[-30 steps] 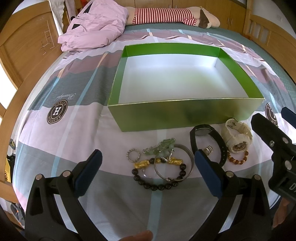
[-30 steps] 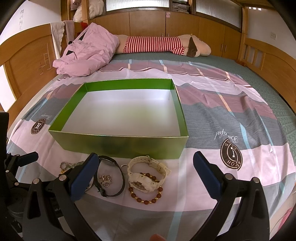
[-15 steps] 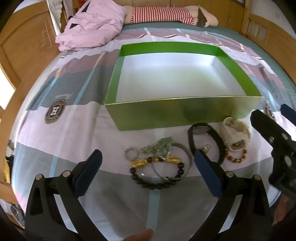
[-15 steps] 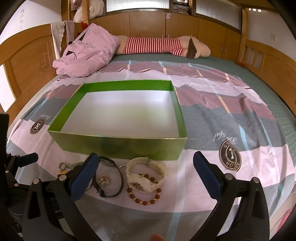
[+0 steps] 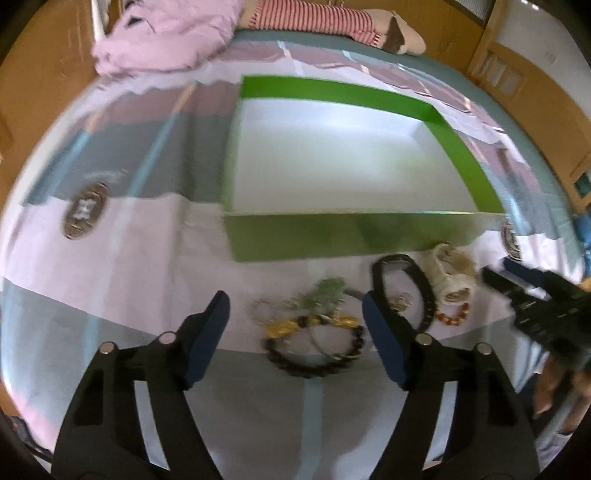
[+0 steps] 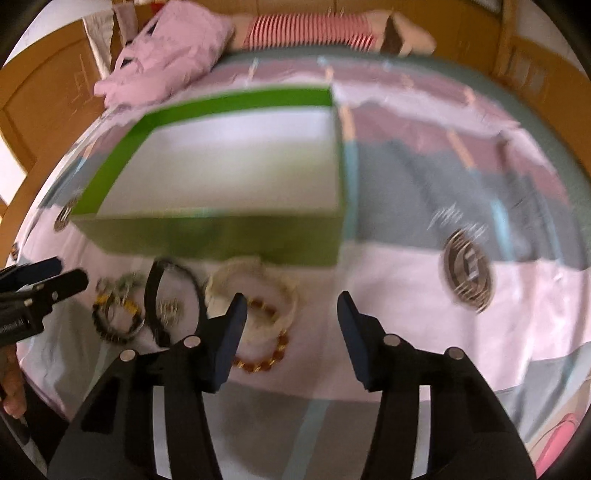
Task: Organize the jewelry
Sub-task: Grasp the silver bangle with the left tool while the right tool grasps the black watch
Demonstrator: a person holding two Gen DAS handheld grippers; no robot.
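A green box (image 5: pixel 332 236) with a white inside stands on the bed, nothing in it. In front of it lies the jewelry: a black bead bracelet (image 5: pixel 314 365) with gold charms, a jade piece (image 5: pixel 327 291), a black watch band (image 5: pixel 400 260), a white watch (image 5: pixel 454 280) and an amber bead bracelet (image 5: pixel 452 317). My left gripper (image 5: pixel 295 306) hangs open over the bead bracelet cluster. My right gripper (image 6: pixel 291 299) is open just right of the white watch (image 6: pixel 221 280) and amber bracelet (image 6: pixel 273 358). Each gripper shows in the other's view: right gripper (image 5: pixel 495 267), left gripper (image 6: pixel 72 269).
The bedsheet (image 6: pixel 424 295) is striped pink, grey and white with round logos. A pink quilt (image 5: pixel 166 33) and a striped plush toy (image 5: pixel 314 16) lie at the head of the bed. Wooden bed frames (image 5: pixel 535 85) close both sides. A hand (image 5: pixel 554 384) shows at right.
Both grippers have dropped and tilted toward the jewelry, and both views are now blurred. The jaws of each have narrowed but still stand apart. The jewelry and box have not moved.
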